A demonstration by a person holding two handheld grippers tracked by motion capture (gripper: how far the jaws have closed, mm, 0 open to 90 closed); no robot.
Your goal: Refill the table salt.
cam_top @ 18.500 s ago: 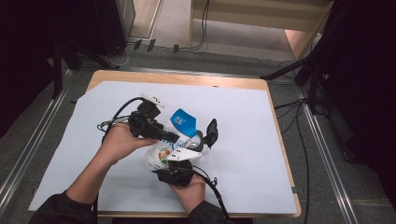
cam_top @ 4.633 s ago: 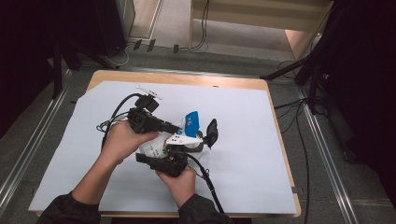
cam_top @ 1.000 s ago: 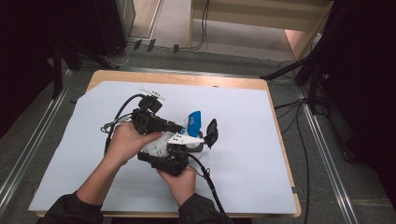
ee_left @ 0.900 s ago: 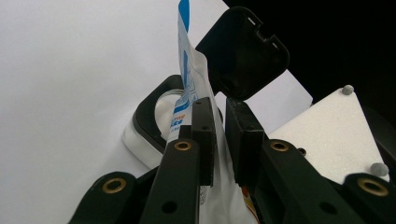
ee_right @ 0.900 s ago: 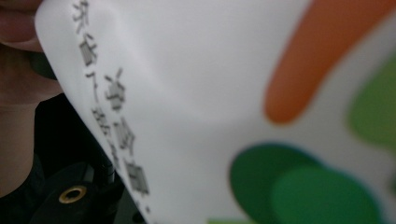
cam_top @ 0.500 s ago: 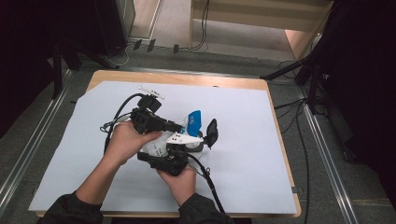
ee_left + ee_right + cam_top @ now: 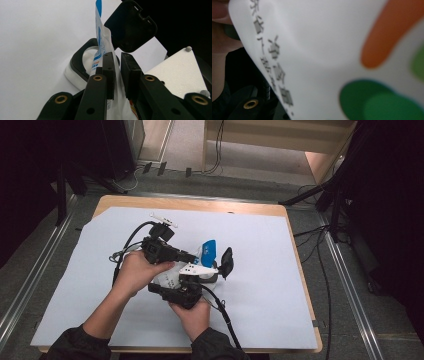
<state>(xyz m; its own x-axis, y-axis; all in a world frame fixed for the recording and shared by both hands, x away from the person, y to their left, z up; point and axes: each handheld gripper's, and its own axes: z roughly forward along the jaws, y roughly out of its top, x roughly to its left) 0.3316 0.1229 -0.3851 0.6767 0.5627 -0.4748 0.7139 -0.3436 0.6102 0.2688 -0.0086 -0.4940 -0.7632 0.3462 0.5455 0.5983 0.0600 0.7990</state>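
**Bright table, dark surroundings, one blurred close-up**

Even overhead light is falling on the pale table (image 7: pixel 260 285), while the room's edges are sinking into black. In the left gripper view, the jaws are staying sharp against glaring white. In the right gripper view, the pouch (image 7: pixel 332 50) is sitting too close, blurring its print.

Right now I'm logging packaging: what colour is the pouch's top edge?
Blue, on a white pouch; clearest in the left gripper view.

A white pouch (image 7: pixel 200 262) with a blue top edge and orange and green patches low on its face (image 7: pixel 372 75) stands tilted near the table's middle — its blue end pointing far and right. Just right of it sits a white container (image 7: pixel 75 72) with a black rim, black lid (image 7: pixel 130 25) flipped up — open.
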